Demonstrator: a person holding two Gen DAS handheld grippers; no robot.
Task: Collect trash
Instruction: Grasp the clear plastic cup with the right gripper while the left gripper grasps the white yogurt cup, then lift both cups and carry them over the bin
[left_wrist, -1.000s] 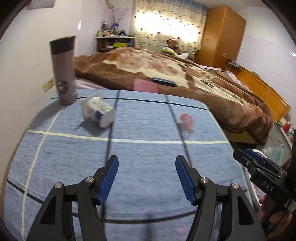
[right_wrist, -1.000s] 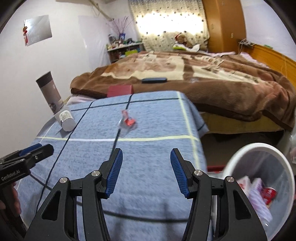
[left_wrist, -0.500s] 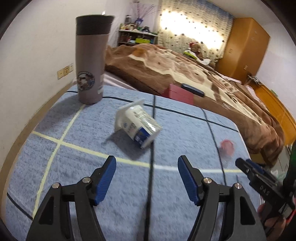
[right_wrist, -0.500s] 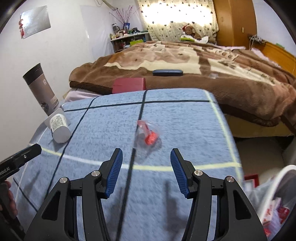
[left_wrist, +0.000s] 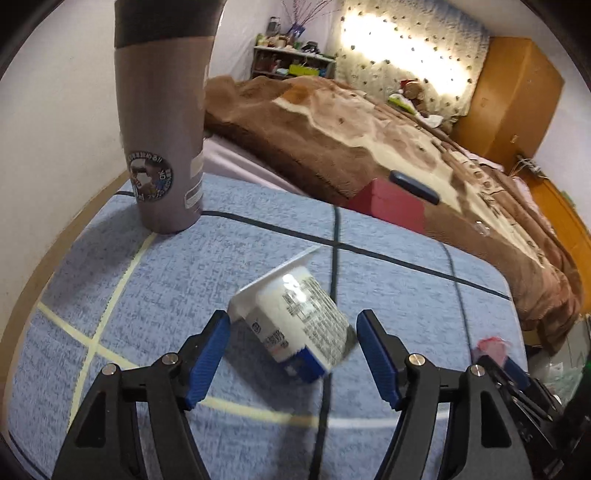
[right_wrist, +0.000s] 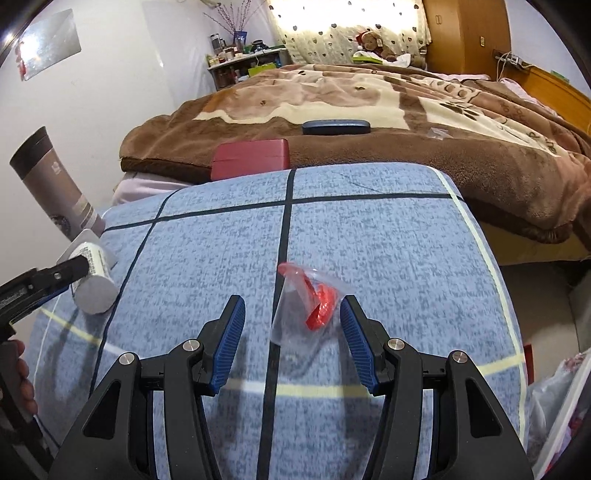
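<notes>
A white yogurt cup lies on its side on the blue checked cloth. My left gripper is open around the yogurt cup, and both blue pads stand clear of it. A clear plastic cup with a red wrapper inside lies tipped over on the cloth. My right gripper is open around it, the right pad close to the wrapper, no pad pressing. In the right wrist view the left gripper's tip shows beside the yogurt cup.
A tall grey tumbler stands at the cloth's far left corner. A red box and a dark blue case lie on the brown blanket beyond. A bin lined with a white bag sits low at the right.
The left gripper has swung left and forward until the yogurt cup lies between its fingers, jaws slightly wider. The right gripper has advanced onto the clear cup.
</notes>
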